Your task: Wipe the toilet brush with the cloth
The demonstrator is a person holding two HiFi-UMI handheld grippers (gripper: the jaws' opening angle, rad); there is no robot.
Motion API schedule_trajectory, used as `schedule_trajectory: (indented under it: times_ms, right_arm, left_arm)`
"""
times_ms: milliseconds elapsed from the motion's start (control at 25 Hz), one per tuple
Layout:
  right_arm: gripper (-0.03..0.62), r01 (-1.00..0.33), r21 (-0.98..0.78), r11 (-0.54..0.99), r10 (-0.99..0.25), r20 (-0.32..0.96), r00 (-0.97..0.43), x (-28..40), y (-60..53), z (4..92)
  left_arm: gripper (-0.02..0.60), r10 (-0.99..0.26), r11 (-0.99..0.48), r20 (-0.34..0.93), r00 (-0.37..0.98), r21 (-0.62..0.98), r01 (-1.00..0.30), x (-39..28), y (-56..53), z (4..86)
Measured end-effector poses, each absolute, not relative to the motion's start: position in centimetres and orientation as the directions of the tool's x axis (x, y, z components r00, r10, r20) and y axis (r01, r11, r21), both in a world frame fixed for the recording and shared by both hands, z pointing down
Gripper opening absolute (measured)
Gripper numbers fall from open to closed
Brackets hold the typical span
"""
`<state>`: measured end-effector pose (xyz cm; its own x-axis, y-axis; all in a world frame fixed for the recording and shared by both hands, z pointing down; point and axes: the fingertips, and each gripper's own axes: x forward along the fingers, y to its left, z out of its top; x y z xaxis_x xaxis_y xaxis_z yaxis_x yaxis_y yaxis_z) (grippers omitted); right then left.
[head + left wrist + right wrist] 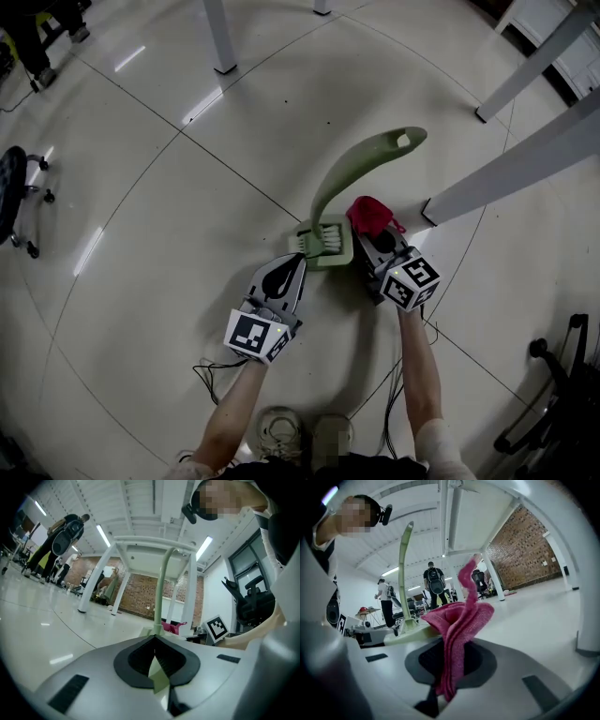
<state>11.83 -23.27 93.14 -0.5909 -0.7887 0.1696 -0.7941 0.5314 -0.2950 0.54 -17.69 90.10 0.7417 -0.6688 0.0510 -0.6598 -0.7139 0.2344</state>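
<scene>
Head view: green toilet brush (327,242) lies w/ its head on the glossy tiled floor (169,234), curved handle rising away toward the white counter legs (525,159). Left claw (298,259) meets the brush head's near-left edge; right claw (371,232) sits just right of the head w/ the red-pink cloth (372,213) bunched at its tips. Each claw's cube (255,335) bears black-and-white square markers. Office chair (13,195) at far left, shoes (281,431) at bottom

Left claw view: claw (154,641) closed tight, pinching a thin pale-green edge of the brush; handle stands upright ahead, cloth & the other claw's marker cube (217,627) just right of it

Right claw view: claw (451,644) clamped on the cloth, folds sticking up between the pads; brush handle to the left; people (433,581) stand in the bkgd
</scene>
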Motion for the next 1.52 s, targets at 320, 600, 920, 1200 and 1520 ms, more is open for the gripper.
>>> schedule_trajectory:
  times_ms: [320,600,920,1200,1520]
  right_arm:
    - [0.032,-0.765,-0.309,0.565,-0.758,0.173,-0.629,11.7,-21.0,93.3]
    - [0.032,-0.771,-0.308,0.558,-0.746,0.22,-0.628,10.4,-14.4,94.4]
    - [0.031,-0.921,-0.225,0.319,-0.891,0.261,-0.372,10.7,-12.4,93.6]
    - [0.032,-0.948,-0.085,0.306,-0.909,0.272,-0.317,6.9,-12.1,93.5]
    - [0.032,-0.944,-0.022,0.329,-0.895,0.311,-0.319,1.6,-13.5,94.1]
  left_arm:
    - [0.005,-0.628,-0.754,0.054,0.776,0.204,-0.625,1.9,-17.2,90.3]
    - [0.005,-0.636,-0.746,0.085,0.767,0.191,-0.639,1.9,-16.6,90.9]
    - [0.005,-0.657,-0.726,0.082,0.749,0.201,-0.658,2.0,-17.5,90.6]
    - [0.005,-0.675,-0.716,0.071,0.734,0.178,-0.675,1.1,-17.7,90.4]
    - [0.005,-0.779,-0.603,0.074,0.622,0.18,-0.777,-5.4,-19.6,90.8]
